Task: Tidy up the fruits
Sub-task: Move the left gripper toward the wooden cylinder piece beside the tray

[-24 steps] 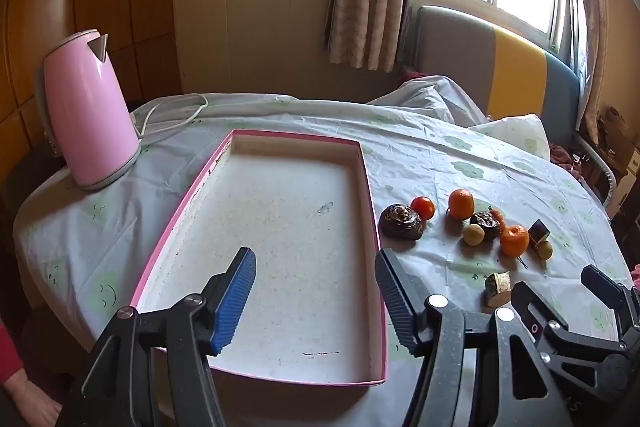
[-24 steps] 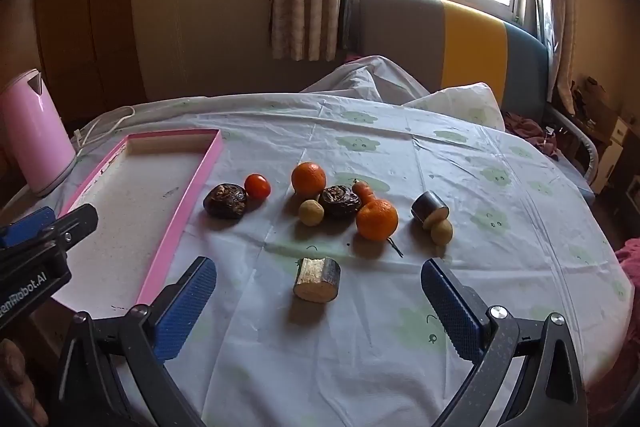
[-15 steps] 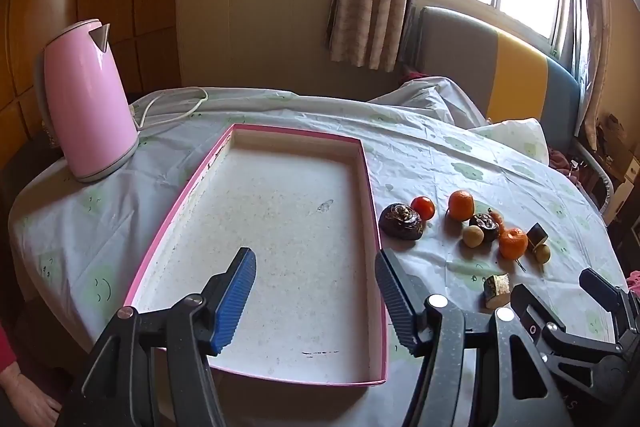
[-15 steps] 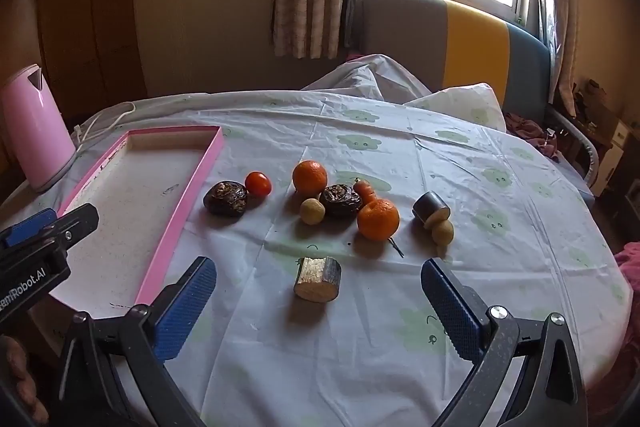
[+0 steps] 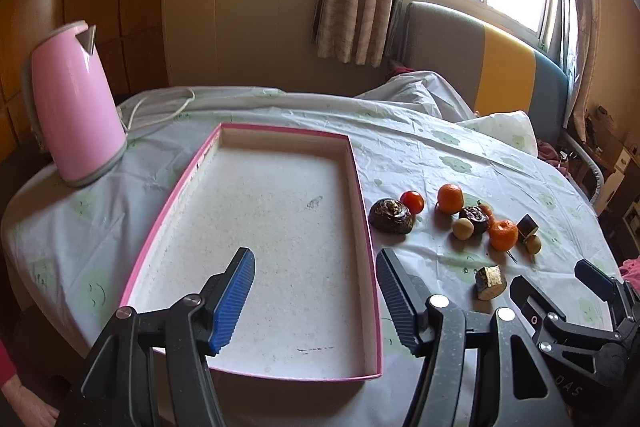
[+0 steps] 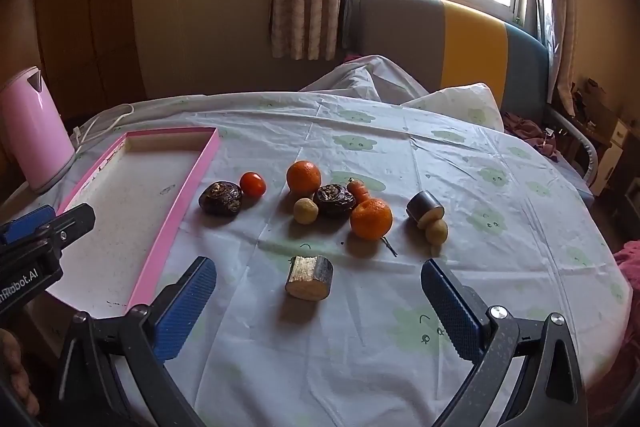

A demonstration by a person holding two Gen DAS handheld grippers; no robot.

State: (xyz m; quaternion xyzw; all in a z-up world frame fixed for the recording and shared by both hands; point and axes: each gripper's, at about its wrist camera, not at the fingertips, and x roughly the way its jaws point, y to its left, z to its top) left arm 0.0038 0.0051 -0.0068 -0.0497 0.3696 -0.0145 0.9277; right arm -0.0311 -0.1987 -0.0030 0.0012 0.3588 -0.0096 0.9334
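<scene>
- I see my left gripper hanging over the near end of a shallow pink-rimmed tray, its 2 blue-padded jaws spread wide with only the tray's bare white floor between them.
- My right gripper hangs over the table with its jaws spread as far as they go, pinching nothing; a cut brown chunk lies on the cloth just beyond and between its pads.
- The tray sits on the left part of a round table under a pale cloth printed with green flowers.
- The fruit lies in a loose group on the cloth to the right of the tray, none of it in the tray.
- Nearest the tray is a dark wrinkled fruit touching a small red tomato.
- Further right are 2 oranges, a second dark fruit between them, and a small tan ball in front.
- At the far right, a dark cut cylinder rests beside another small tan ball.
- A pink kettle stands left of the tray.
</scene>
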